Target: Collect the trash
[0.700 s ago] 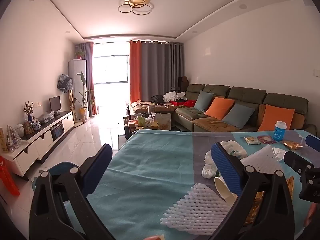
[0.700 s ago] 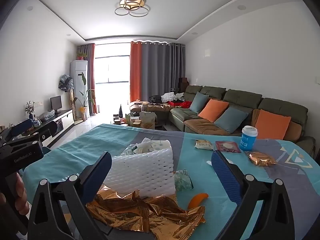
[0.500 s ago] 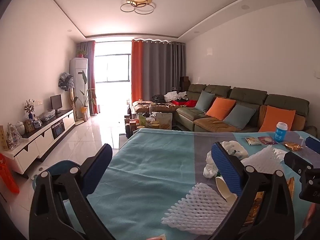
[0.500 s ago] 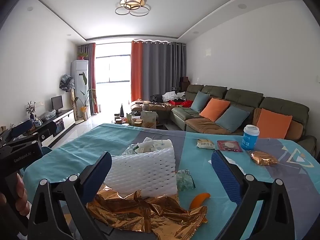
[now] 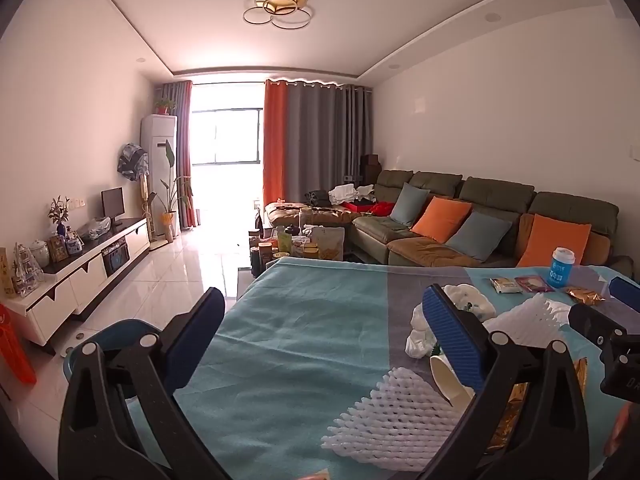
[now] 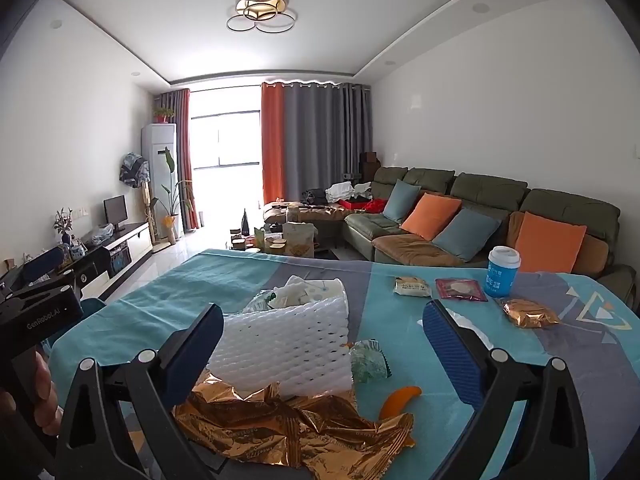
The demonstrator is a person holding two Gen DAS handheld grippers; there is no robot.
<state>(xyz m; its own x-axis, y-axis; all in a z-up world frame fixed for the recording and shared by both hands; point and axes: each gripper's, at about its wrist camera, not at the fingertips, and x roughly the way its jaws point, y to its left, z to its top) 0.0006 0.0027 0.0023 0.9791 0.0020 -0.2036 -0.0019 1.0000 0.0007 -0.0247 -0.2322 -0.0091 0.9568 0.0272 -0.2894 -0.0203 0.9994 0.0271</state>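
Observation:
Trash lies on a table with a teal cloth (image 5: 304, 320). In the left wrist view a white foam net (image 5: 392, 412), a tipped paper cup (image 5: 448, 380) and crumpled white tissue (image 5: 420, 332) lie at the right. My left gripper (image 5: 324, 332) is open and empty above the cloth. In the right wrist view a white foam net (image 6: 288, 344), gold foil (image 6: 296, 428), a green wrapper (image 6: 368, 364) and an orange peel (image 6: 400, 400) lie between the jaws. My right gripper (image 6: 324, 344) is open and empty above them.
A blue cup (image 6: 502, 272), two snack packets (image 6: 460, 289) and a gold wrapper (image 6: 528, 312) lie at the table's far right. A sofa (image 6: 480, 216) stands behind. A blue bin (image 5: 116, 336) sits on the floor left of the table.
Both views have shifted very slightly; both grippers stay open and nothing was taken hold of.

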